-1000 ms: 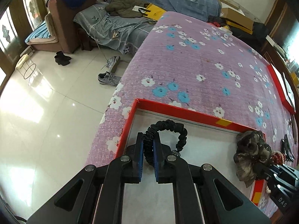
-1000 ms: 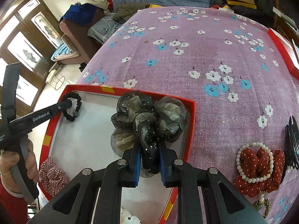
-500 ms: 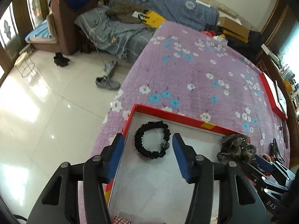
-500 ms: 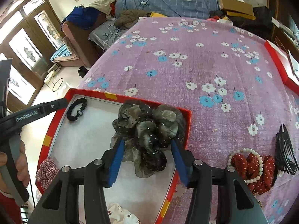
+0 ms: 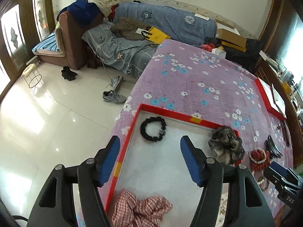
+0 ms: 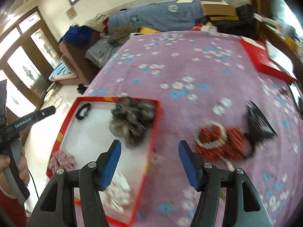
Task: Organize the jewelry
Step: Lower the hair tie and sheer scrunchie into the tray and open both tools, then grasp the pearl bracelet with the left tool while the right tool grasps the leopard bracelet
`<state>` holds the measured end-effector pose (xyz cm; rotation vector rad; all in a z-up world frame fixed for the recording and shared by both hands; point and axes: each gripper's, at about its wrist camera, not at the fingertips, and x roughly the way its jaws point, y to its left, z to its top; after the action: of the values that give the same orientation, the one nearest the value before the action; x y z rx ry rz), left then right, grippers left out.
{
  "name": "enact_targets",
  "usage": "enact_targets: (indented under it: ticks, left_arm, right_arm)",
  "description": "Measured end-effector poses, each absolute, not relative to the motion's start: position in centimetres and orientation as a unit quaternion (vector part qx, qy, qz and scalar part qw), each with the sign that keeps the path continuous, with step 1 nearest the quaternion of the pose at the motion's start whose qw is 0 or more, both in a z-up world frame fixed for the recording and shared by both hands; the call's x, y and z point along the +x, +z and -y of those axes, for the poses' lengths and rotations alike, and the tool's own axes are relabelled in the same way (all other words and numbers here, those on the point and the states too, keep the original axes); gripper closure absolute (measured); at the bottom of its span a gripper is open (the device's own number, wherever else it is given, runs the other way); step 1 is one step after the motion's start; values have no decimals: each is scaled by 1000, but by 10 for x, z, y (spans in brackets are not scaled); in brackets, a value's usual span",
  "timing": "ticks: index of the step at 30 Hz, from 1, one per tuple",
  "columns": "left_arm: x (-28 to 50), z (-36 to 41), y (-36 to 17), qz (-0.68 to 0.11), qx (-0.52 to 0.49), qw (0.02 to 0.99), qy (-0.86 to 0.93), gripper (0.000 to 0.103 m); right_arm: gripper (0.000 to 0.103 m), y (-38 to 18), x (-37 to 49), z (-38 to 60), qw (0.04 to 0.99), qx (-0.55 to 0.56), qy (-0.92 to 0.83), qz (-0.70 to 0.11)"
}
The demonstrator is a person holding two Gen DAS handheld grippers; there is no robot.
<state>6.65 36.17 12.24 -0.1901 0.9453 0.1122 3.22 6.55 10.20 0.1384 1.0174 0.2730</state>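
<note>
Jaws of left gripper (image 5: 149, 159) and right gripper (image 6: 149, 163) just spread, nothing between; beaded black bracelet (image 5: 153, 129) ahead, ruffled grey bow (image 6: 132, 122) ahead-left; both angled downward.

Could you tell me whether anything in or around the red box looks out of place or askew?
One thing stands out: the grey organza bow sits in the far right corner of the red box and spills over its rim rather than lying flat inside. The black beaded hair tie lies neatly on the white lining.
</note>
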Motion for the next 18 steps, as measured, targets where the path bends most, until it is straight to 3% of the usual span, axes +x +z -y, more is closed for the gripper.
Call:
enact_targets:
  ticks: [18]
  left_arm:
    - [31, -239, 137, -467, -45, 883, -35, 38]
  right_arm:
    - [36, 66, -47, 102, 839, 165, 1, -518]
